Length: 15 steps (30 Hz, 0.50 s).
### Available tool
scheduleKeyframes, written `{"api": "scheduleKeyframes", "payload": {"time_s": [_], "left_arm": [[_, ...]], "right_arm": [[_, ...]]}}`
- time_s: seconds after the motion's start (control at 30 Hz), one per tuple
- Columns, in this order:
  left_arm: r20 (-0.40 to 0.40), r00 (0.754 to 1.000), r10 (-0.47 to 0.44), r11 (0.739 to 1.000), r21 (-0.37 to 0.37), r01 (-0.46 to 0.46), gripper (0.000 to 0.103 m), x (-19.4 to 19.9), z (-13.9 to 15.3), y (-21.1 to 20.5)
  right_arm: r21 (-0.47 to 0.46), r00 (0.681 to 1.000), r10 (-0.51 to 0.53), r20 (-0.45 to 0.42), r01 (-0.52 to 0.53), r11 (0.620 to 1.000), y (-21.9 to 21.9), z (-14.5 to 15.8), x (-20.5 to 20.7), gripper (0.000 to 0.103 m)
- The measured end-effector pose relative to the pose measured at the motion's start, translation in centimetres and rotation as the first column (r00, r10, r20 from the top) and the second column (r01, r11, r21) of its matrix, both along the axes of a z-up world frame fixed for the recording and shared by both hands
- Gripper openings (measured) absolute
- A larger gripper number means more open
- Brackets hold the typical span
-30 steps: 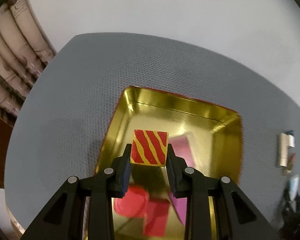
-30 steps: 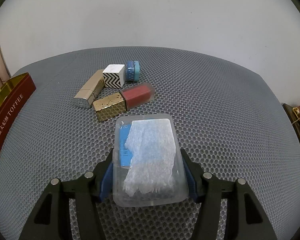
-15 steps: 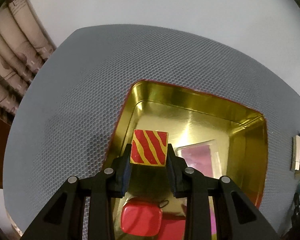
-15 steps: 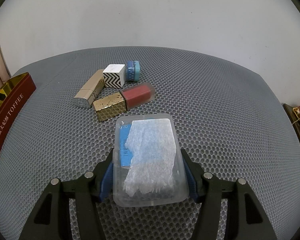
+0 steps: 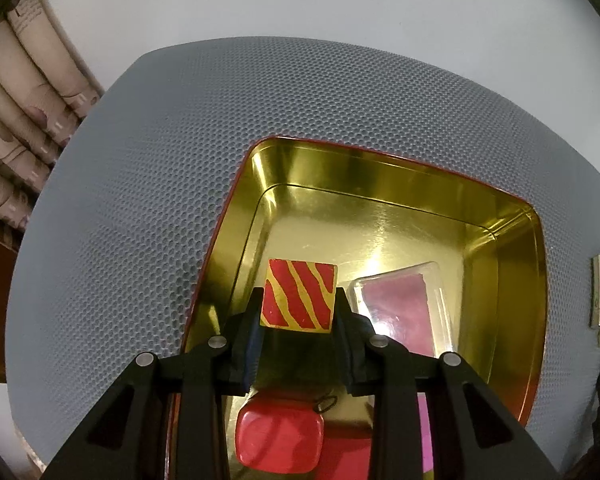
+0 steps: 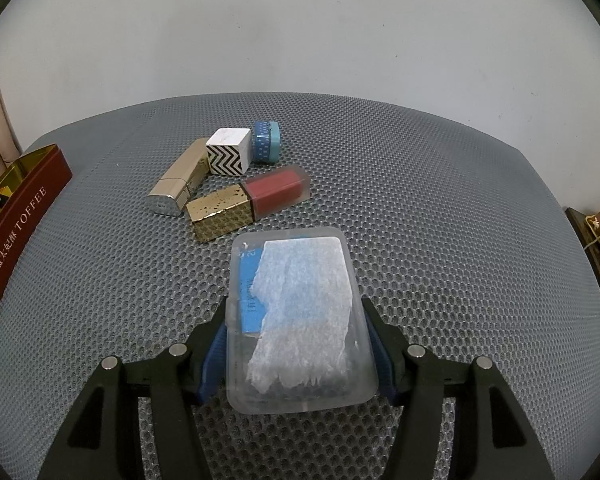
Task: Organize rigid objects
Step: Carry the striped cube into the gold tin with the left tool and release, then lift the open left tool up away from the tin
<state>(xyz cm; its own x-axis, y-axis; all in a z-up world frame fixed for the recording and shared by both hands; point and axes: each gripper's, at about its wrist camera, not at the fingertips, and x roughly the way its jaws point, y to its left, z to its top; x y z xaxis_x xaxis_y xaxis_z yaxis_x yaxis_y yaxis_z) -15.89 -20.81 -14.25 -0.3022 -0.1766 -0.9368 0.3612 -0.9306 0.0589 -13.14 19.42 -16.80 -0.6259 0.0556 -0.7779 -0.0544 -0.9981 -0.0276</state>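
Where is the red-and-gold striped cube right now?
In the left wrist view, the striped cube sits clamped in the left tool, held above the open gold tin, with a pink-filled clear case just to its right.

My right gripper clamps a clear plastic case at 6 o'clock. Lipstick tubes and a chevron cube lie at 11 o'clock; toffee tin at 9.

red-gold striped cube, gold tin (red outside)
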Motion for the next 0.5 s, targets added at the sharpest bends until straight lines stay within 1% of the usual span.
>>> {"api": "scheduleKeyframes", "payload": {"time_s": [0.07, 0.3, 0.5], "left_arm": [[0.0, 1.0, 0.001, 1.0, -0.004, -0.001, 0.031, 0.0, 0.0, -0.1], [-0.004, 1.0, -0.012, 1.0, -0.02, 0.012, 0.031, 0.3, 0.7, 0.4], [-0.052, 0.998, -0.027, 1.0, -0.009, 0.026, 0.032, 2.3, 2.5, 0.9]], "right_arm": [[0.001, 1.0, 0.0, 0.0, 0.0, 1.0, 0.0, 0.0, 0.0, 0.062], [0.0, 1.0, 0.0, 0.0, 0.0, 1.0, -0.2, -0.1, -0.2, 0.062], [0.001, 1.0, 0.0, 0.0, 0.0, 1.0, -0.3, -0.1, -0.2, 0.062]]}}
